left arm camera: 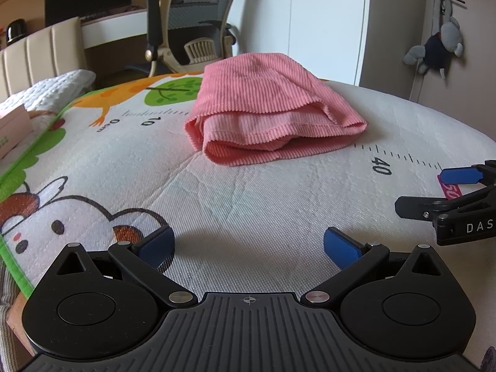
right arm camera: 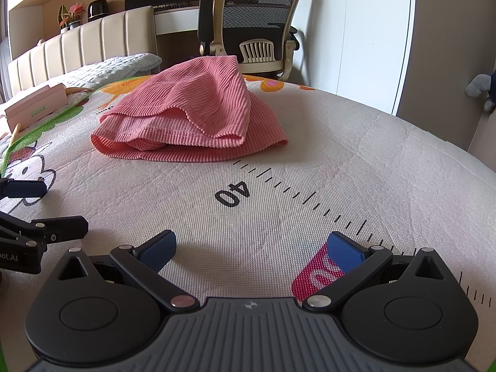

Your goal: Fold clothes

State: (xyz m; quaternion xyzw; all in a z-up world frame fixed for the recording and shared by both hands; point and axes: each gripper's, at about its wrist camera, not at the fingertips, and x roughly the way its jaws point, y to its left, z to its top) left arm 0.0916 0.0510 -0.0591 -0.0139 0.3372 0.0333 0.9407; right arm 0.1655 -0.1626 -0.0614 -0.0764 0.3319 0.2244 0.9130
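Observation:
A pink ribbed garment (left arm camera: 266, 108) (right arm camera: 192, 117) lies folded in a compact stack on the printed mat (left arm camera: 248, 204) (right arm camera: 341, 161), its layered hems facing me. My left gripper (left arm camera: 248, 246) hovers open over bare mat, well short of the garment, with nothing between its blue pads. My right gripper (right arm camera: 251, 248) is also open and empty, low over the mat near the "40" ruler mark. Each gripper shows at the edge of the other's view: the right one (left arm camera: 434, 192) at far right, the left one (right arm camera: 46, 204) at far left.
The mat has cartoon animals and a printed ruler (right arm camera: 310, 198). A pink box (right arm camera: 37, 102) lies at the mat's left edge. Beyond the bed stand an office chair (left arm camera: 192, 21) (right arm camera: 254, 21), a padded headboard (right arm camera: 93, 43) and a white wardrobe (right arm camera: 365, 31). A plush toy (left arm camera: 440, 46) hangs on the wall.

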